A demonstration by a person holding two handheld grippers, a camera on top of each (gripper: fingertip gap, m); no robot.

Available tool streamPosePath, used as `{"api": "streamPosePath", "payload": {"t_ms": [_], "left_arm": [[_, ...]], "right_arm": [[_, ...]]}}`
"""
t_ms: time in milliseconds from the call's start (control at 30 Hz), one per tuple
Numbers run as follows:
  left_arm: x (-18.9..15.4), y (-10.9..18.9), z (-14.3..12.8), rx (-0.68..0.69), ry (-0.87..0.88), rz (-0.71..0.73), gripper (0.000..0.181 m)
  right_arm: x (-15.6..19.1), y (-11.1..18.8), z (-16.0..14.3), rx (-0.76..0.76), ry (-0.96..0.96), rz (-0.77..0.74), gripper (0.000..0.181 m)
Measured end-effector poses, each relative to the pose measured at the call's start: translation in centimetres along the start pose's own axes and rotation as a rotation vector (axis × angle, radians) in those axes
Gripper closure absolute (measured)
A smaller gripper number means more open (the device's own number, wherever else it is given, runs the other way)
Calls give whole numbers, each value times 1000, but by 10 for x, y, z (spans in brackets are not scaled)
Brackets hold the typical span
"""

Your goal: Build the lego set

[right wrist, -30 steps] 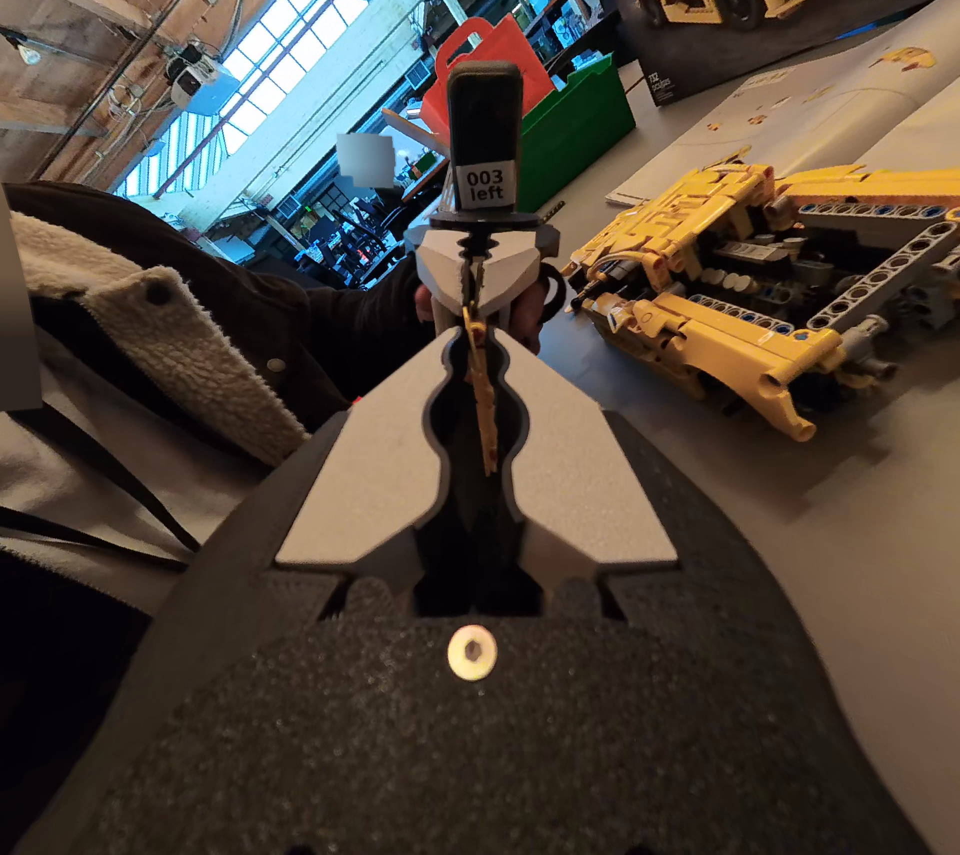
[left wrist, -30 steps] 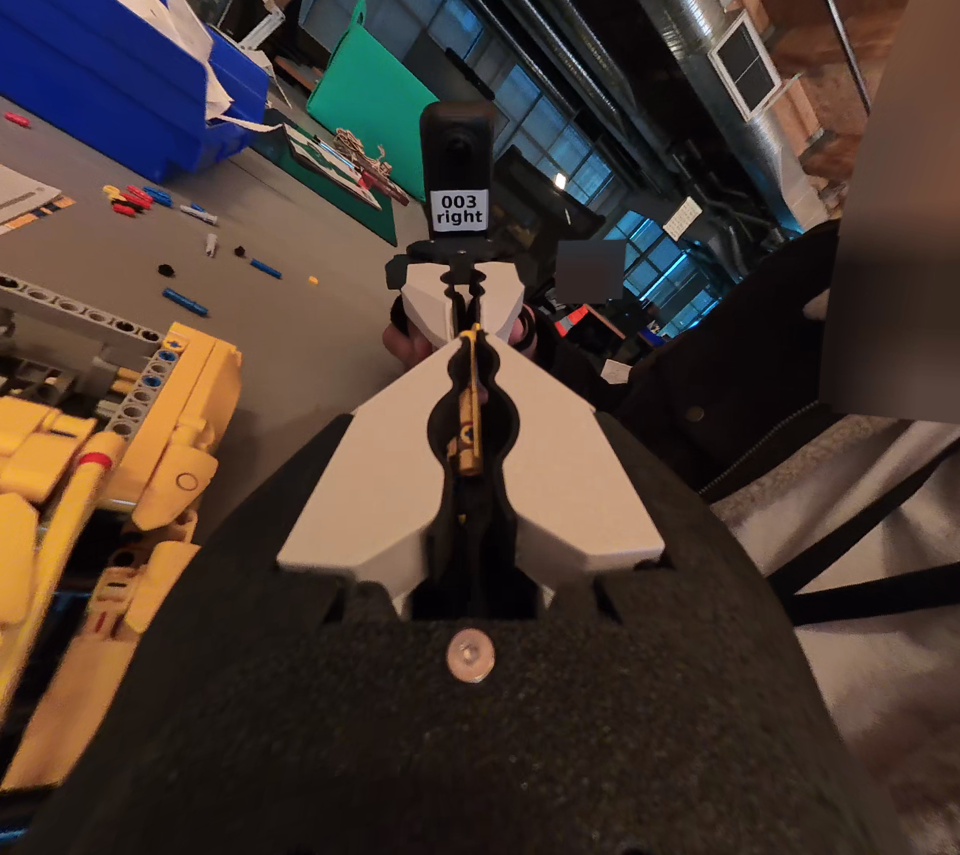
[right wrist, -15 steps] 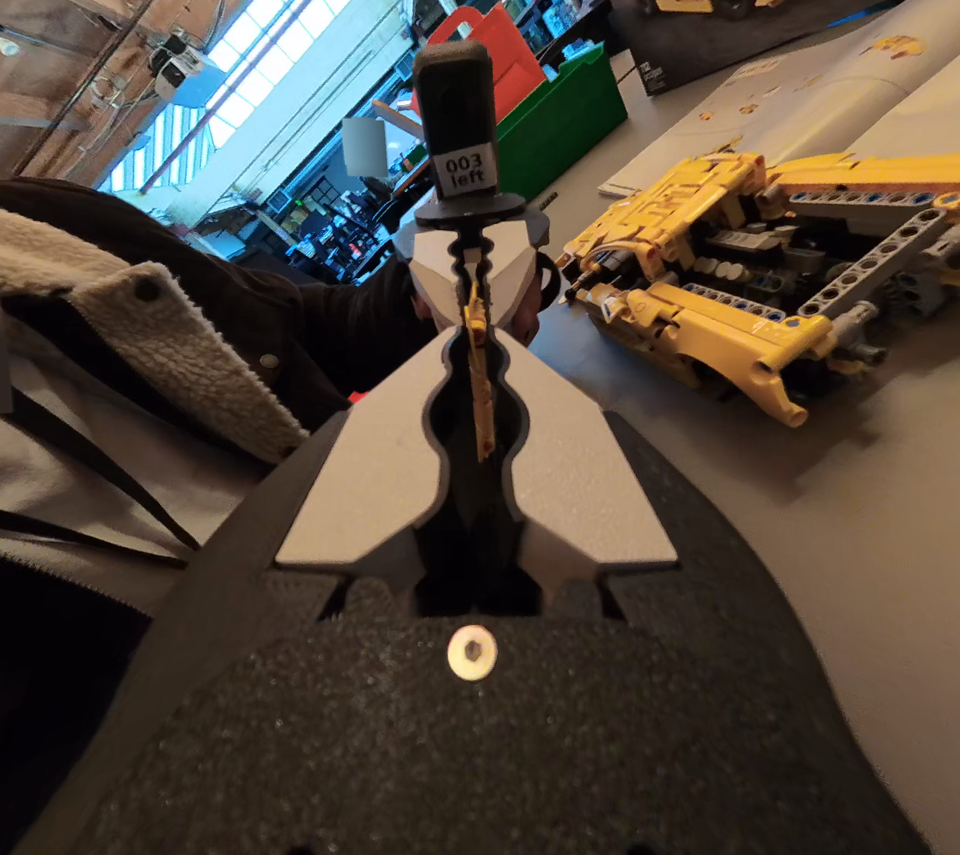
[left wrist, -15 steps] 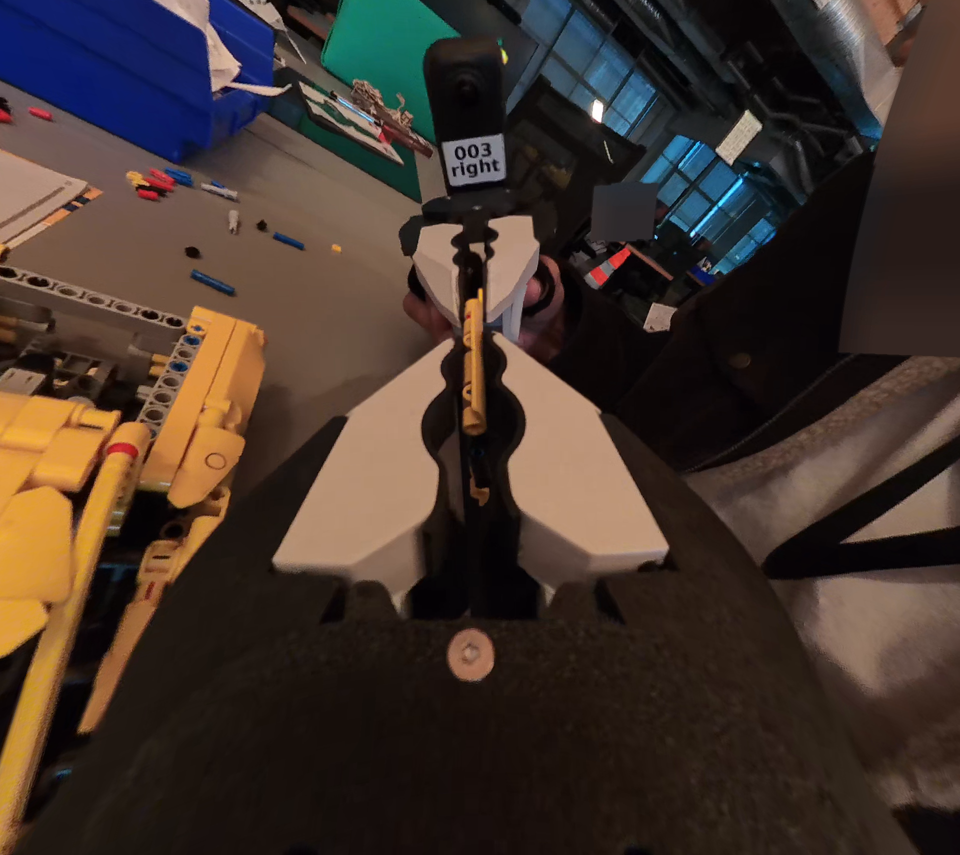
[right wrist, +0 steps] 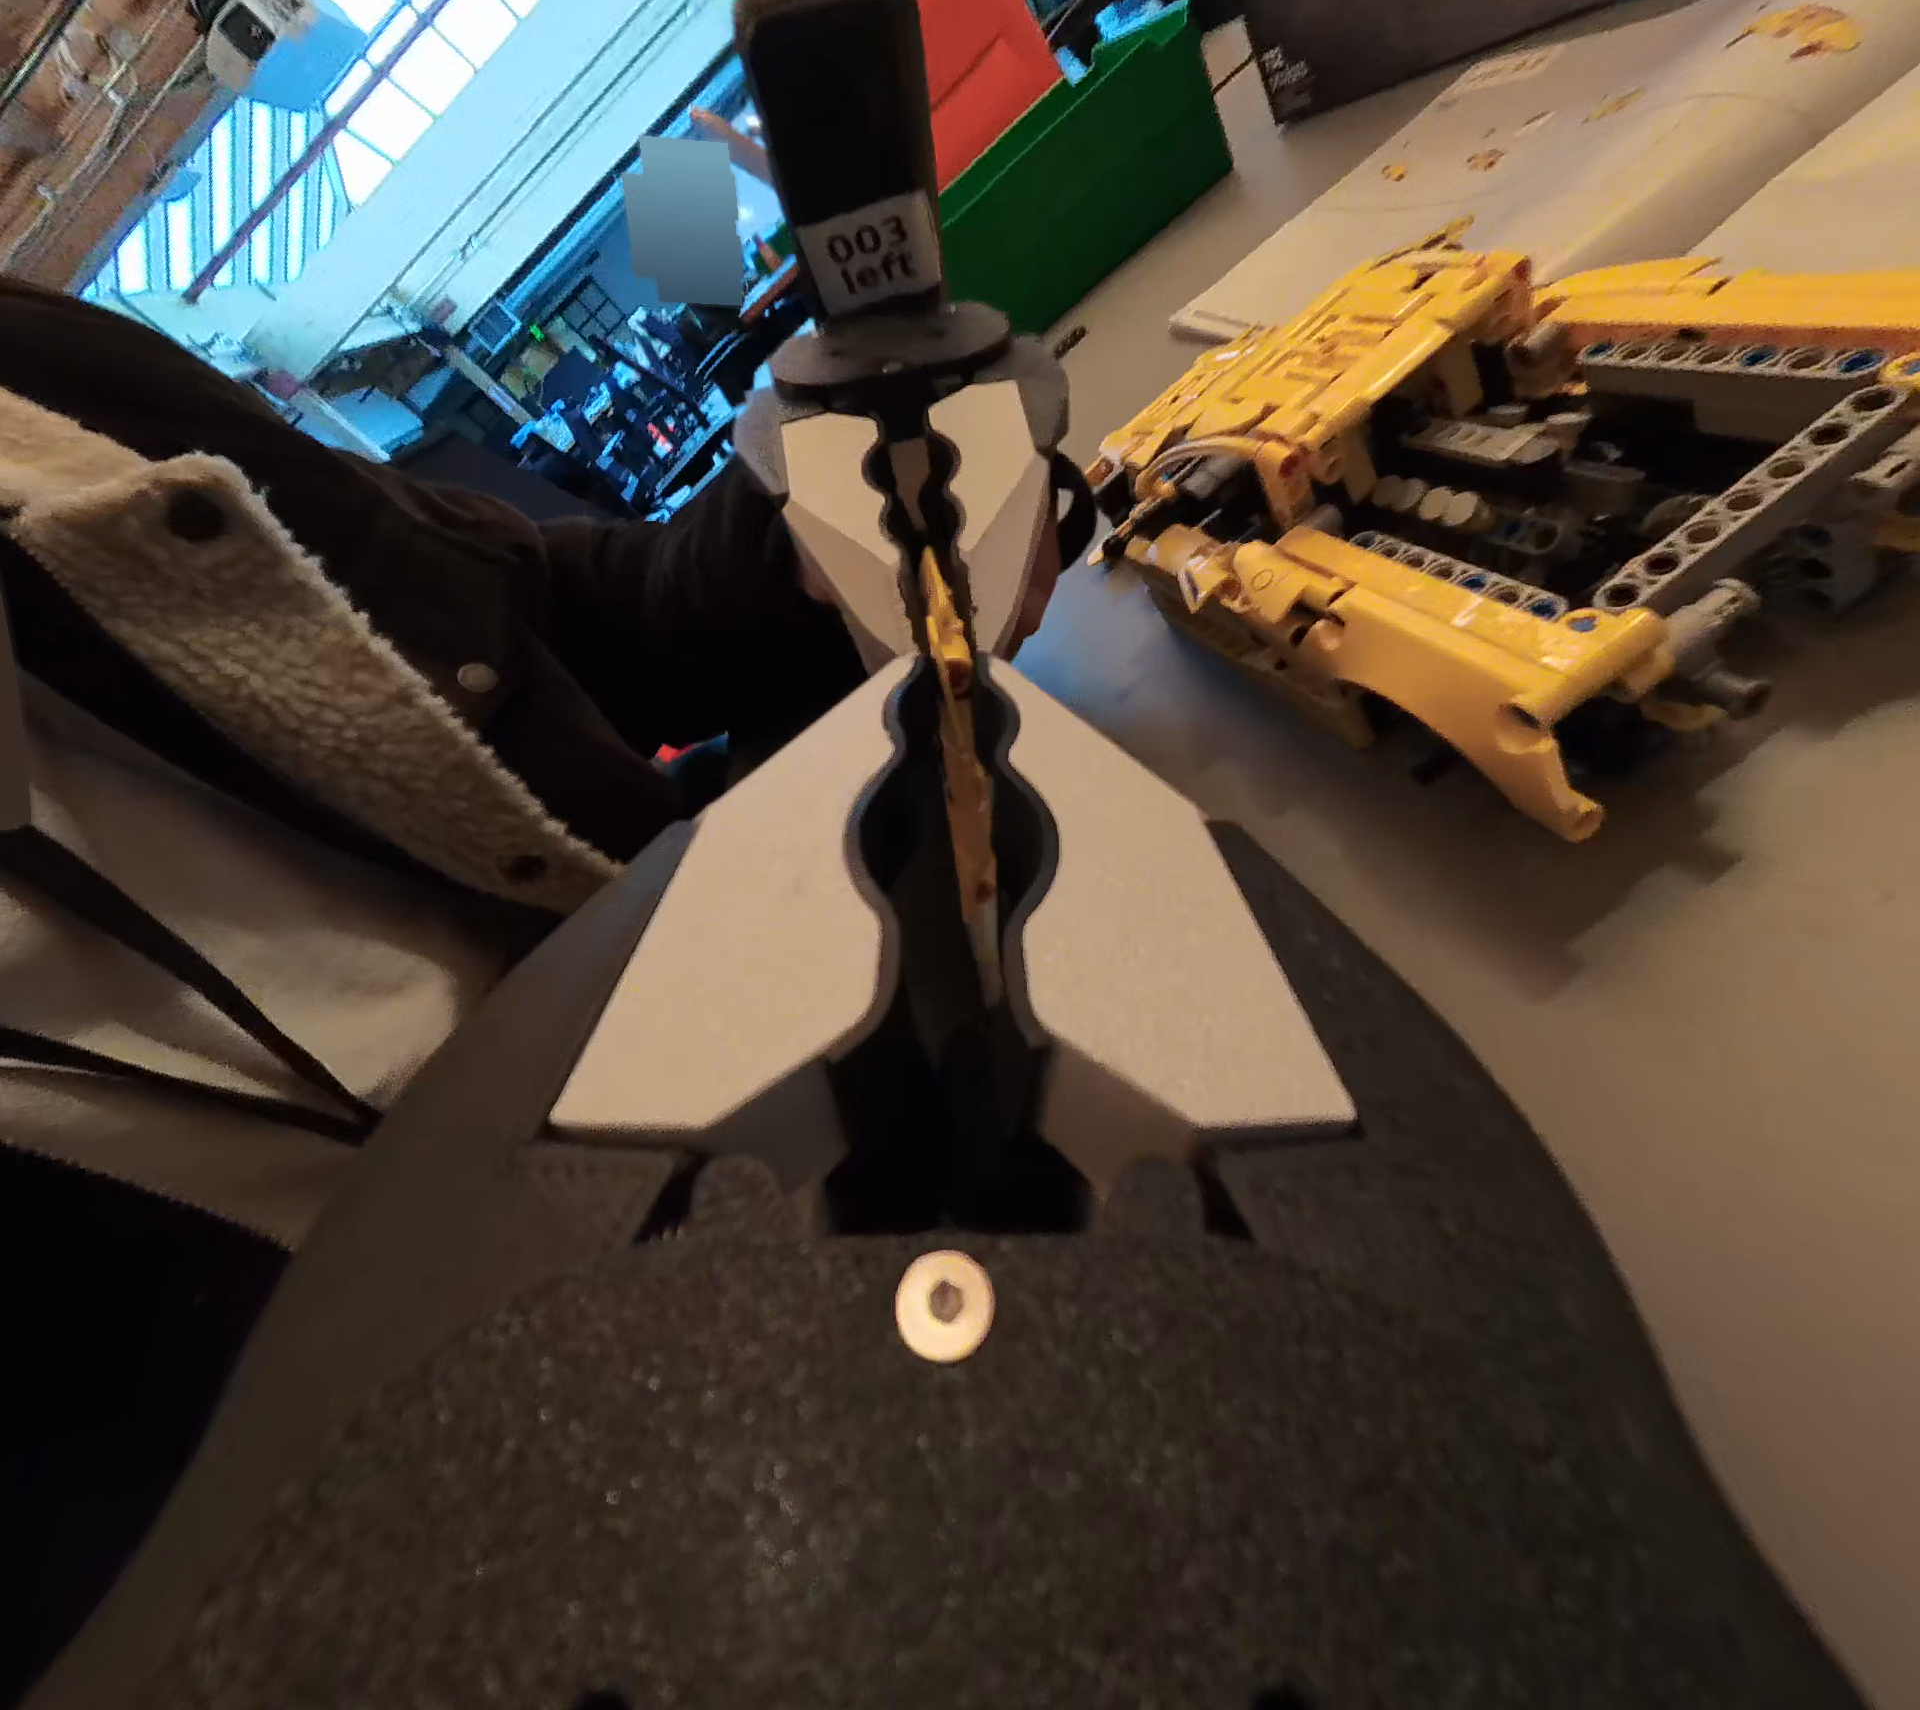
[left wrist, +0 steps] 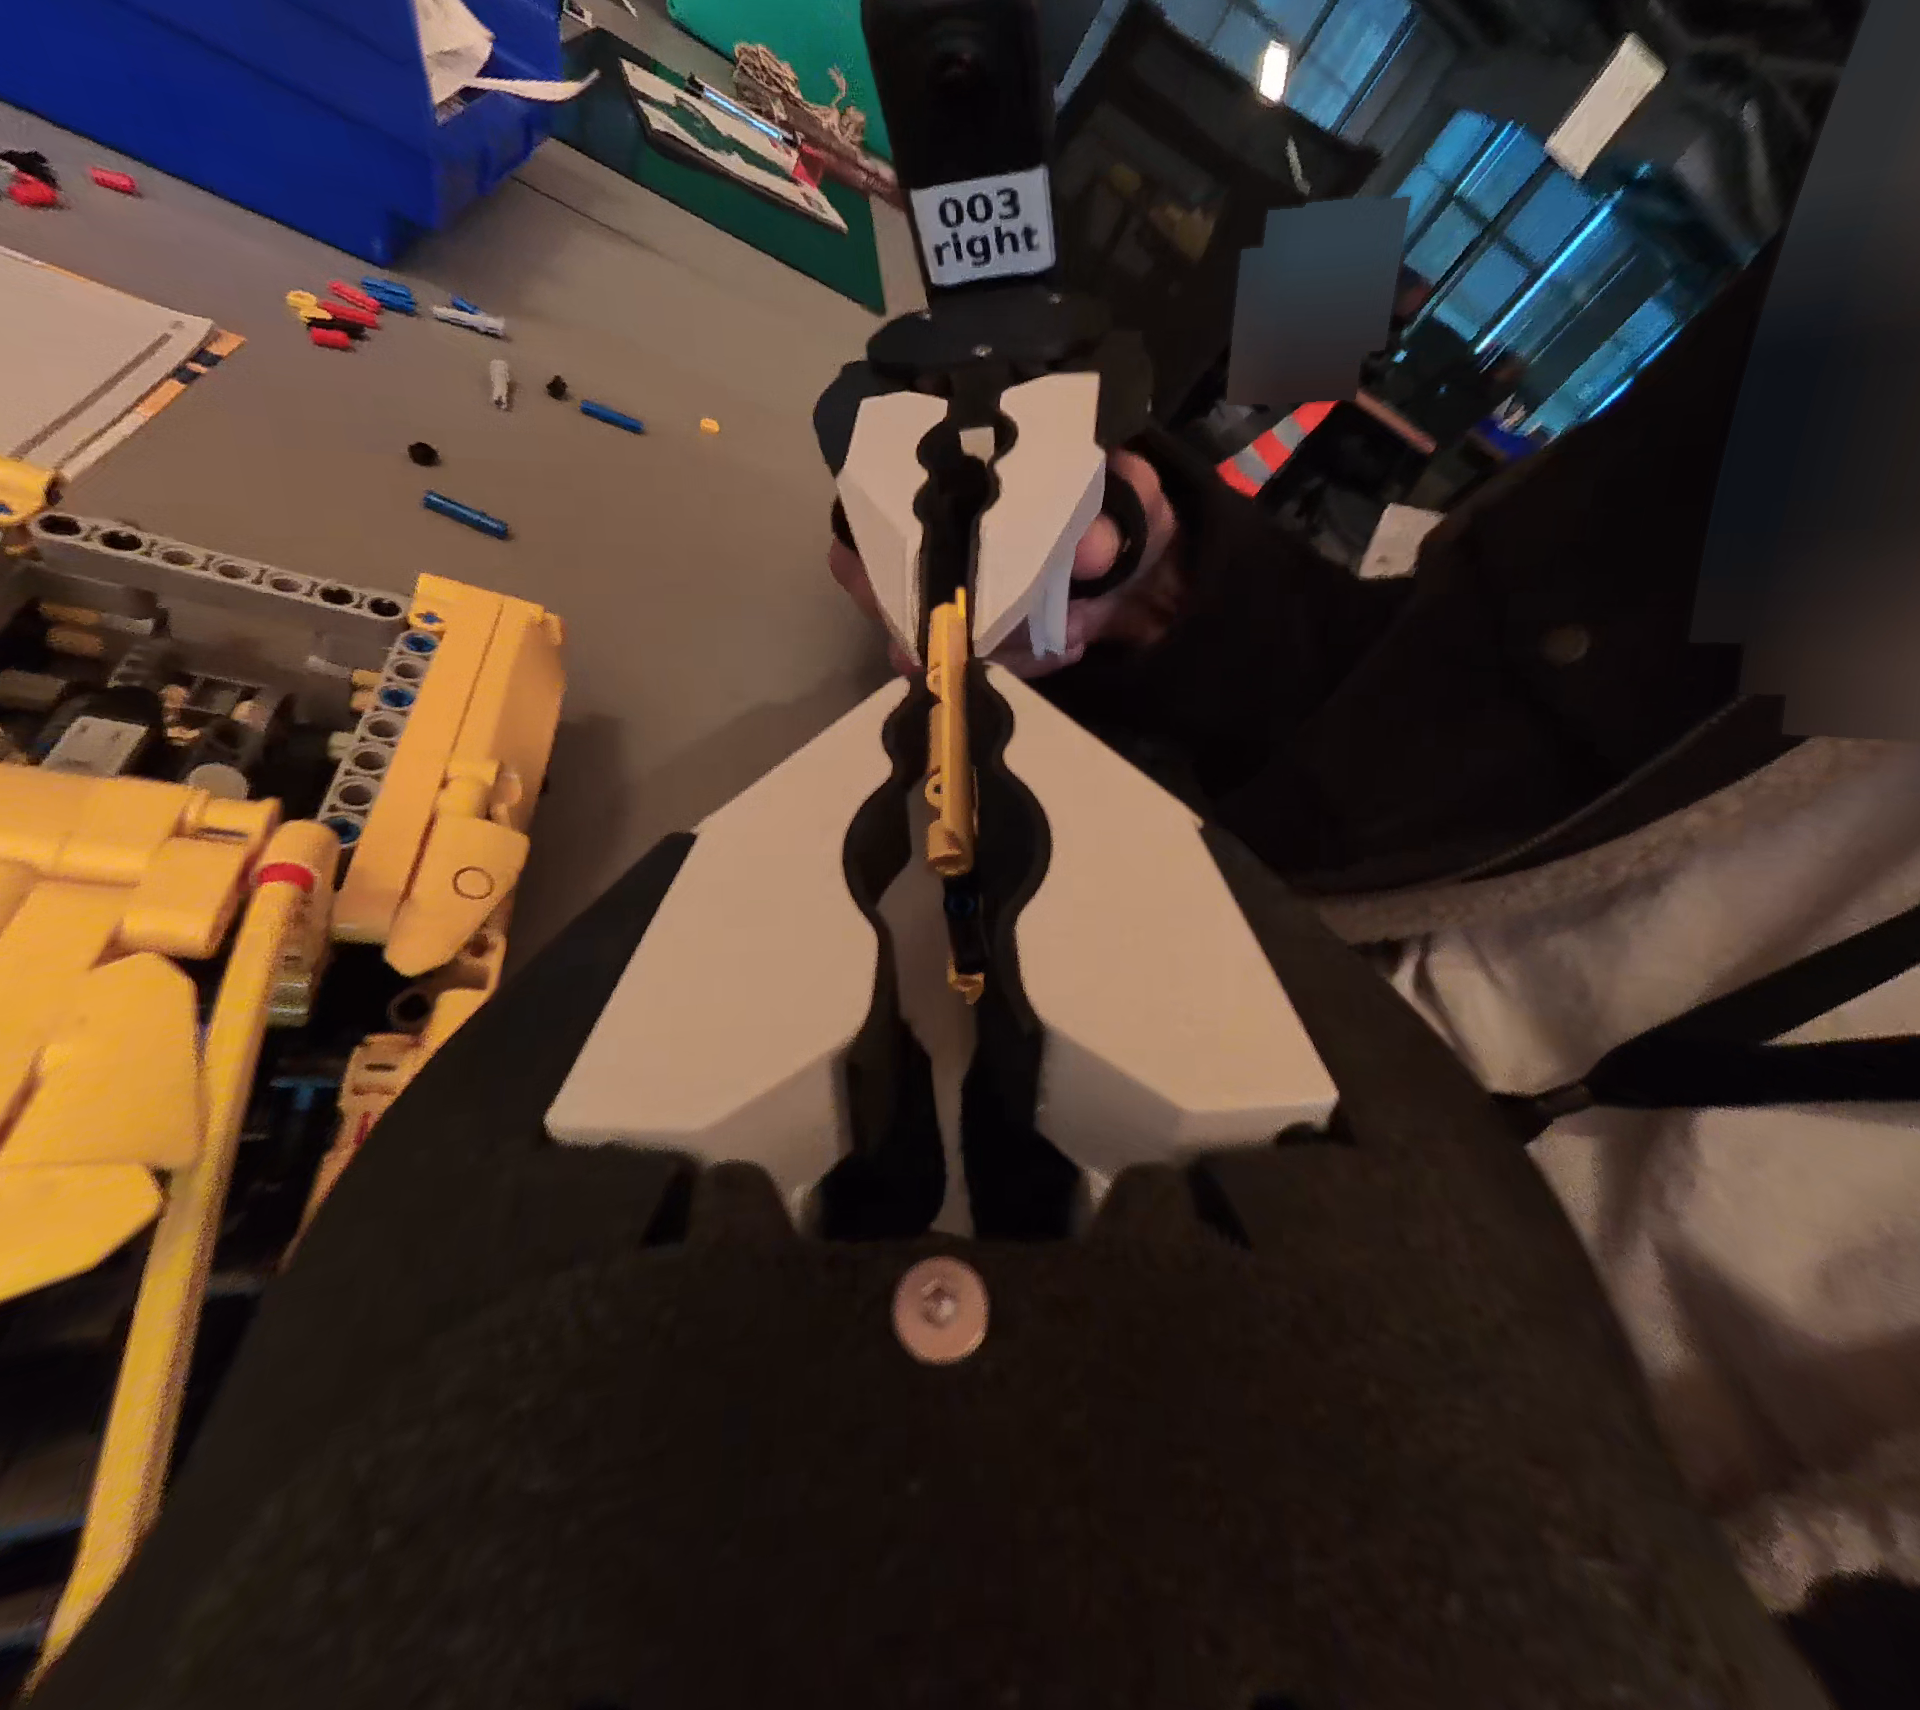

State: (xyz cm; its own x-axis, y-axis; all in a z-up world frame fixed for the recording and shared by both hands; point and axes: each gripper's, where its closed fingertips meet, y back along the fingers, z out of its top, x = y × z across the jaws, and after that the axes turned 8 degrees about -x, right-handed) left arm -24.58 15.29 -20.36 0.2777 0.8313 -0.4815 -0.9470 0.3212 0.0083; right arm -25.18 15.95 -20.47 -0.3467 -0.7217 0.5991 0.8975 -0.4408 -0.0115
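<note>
The left gripper (left wrist: 948, 704) clamps a thin yellow Lego piece (left wrist: 950, 767), whose far end meets the right gripper (left wrist: 951, 637) tip to tip. The partly built yellow car (left wrist: 260, 850) lies left on the grey table (left wrist: 665, 580).

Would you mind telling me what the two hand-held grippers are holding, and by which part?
Both hold one thin yellow lego piece, each clamping an opposite end, left hand-held gripper facing right hand-held gripper.

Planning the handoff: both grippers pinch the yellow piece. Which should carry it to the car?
Left, probably. The car sits right beside the left gripper; from the right gripper it lies farther across the table. Both are shut on the yellow piece, so right would just let go.
</note>
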Motion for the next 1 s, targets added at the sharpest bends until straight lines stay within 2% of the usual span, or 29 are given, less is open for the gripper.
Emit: {"api": "streamPosePath", "payload": {"t_ms": [133,300,400,500,567,933,1000], "left_arm": [[4,3,13,-79,109,-21,175],[4,8,24,-153,172,-43,175],[1,5,29,-188,202,-70,173],[-4,-1,19,-140,189,-83,168],[-6,-7,14,-116,169,-81,174],[-9,-6,12,-103,131,-78,176],[-4,-6,10,-91,124,-39,176]], "right_arm": [[-2,3,12,-71,-14,-2,168],[1,0,3,-12,-2,9,174],[3,5,14,-74,-68,42,174],[5,10,26,-146,-132,79,175],[5,8,21,-123,-113,70,175],[9,5,17,-107,-121,89,174],[2,5,16,-104,-97,38,174]]}}
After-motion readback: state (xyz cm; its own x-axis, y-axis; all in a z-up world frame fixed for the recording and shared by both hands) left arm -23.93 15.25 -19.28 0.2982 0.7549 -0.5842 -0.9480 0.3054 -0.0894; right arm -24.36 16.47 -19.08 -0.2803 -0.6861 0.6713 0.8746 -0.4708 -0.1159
